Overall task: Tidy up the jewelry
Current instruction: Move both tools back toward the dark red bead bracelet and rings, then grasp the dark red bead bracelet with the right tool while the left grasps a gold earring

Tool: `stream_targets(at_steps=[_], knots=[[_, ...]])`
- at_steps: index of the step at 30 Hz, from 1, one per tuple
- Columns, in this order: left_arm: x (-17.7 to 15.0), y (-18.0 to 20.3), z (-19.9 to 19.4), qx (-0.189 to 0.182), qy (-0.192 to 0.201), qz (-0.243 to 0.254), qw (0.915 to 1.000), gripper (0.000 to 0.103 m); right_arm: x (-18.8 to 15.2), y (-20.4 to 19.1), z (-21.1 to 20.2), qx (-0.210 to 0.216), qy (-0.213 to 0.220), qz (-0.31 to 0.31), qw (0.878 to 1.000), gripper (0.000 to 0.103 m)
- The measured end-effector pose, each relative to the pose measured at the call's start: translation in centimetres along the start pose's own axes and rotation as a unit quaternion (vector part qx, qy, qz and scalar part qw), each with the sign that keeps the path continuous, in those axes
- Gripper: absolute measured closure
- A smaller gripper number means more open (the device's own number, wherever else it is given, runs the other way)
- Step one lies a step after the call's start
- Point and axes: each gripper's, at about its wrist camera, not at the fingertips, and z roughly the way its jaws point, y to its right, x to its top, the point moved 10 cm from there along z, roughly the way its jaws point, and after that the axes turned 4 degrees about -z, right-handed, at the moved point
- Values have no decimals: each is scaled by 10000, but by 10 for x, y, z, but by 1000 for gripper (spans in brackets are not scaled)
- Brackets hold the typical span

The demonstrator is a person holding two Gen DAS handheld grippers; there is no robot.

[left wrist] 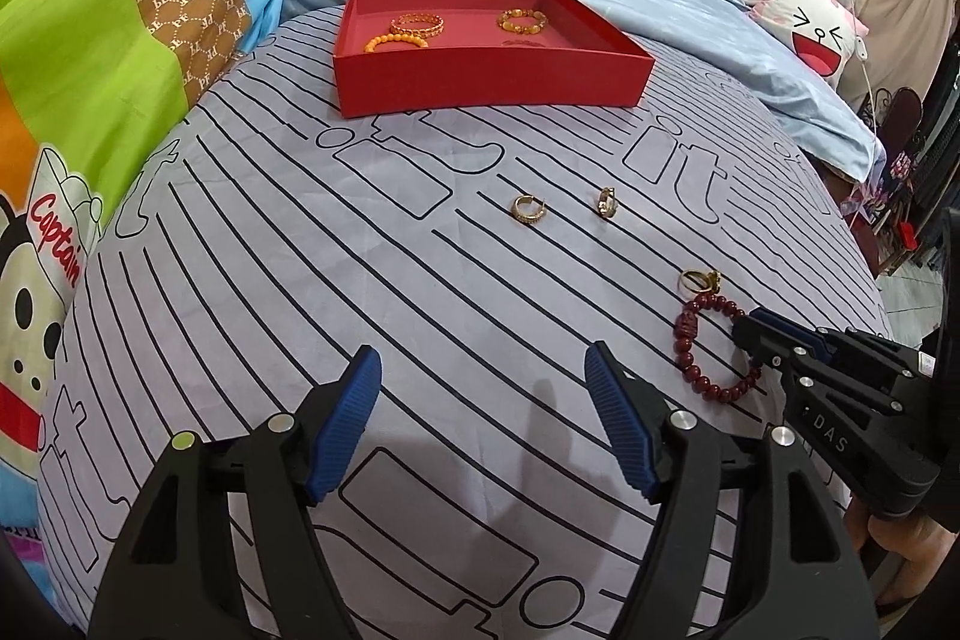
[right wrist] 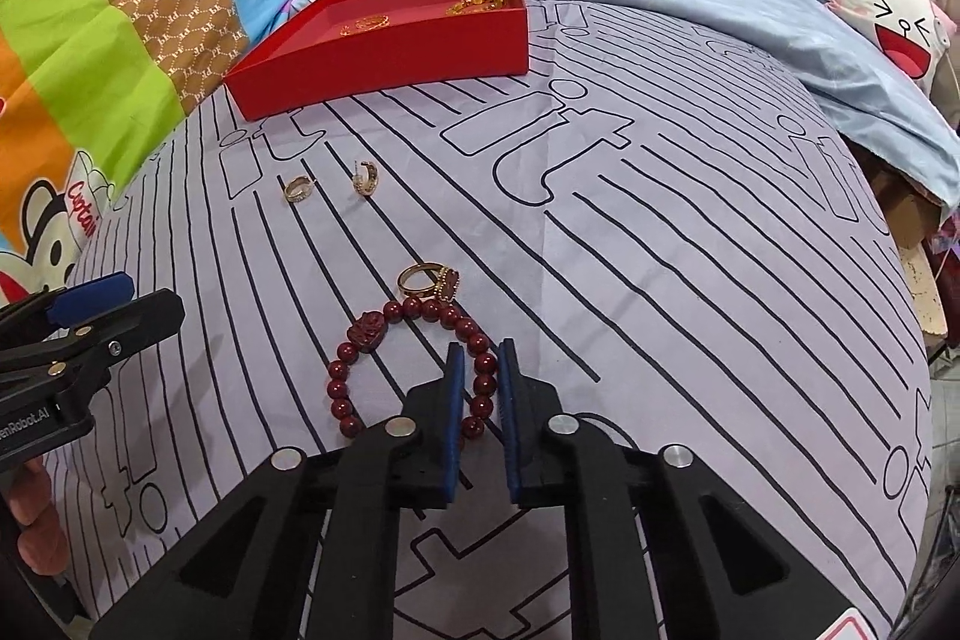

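A dark red bead bracelet lies on the striped bedsheet; it also shows in the left wrist view. My right gripper is closed around its right side, beads between the blue pads. A gold ring touches the bracelet's far edge. Two gold hoop earrings lie farther off, also seen in the left wrist view. A red box at the back holds three bracelets. My left gripper is open and empty above the sheet.
The striped sheet covers a rounded bed. A colourful cartoon quilt is on the left, a light blue blanket and a pink pillow at the back right. The bed edge drops off on the right.
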Motion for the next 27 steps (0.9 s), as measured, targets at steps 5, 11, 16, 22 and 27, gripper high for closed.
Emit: stream_targets(at_steps=[5, 11, 16, 22, 27], knots=[[0, -6, 2, 46, -27, -83, 10000, 36, -2, -3, -1, 20, -15, -4, 10000, 95], [2, -5, 4, 31, -46, -81, 10000, 36, -6, -6, -7, 236, -36, 198, 9995, 95], [11, 11, 6, -97, -22, 12, 10000, 36, -6, 0, -15, 256, 4, 328, 9991, 95], [27, 42, 19, -301, 9, 194, 9994, 36, -6, 15, -20, 239, 19, 512, 9984, 95], [43, 66, 37, -338, 45, 329, 9989, 40, -4, 19, -22, 298, 53, 580, 9979, 95]])
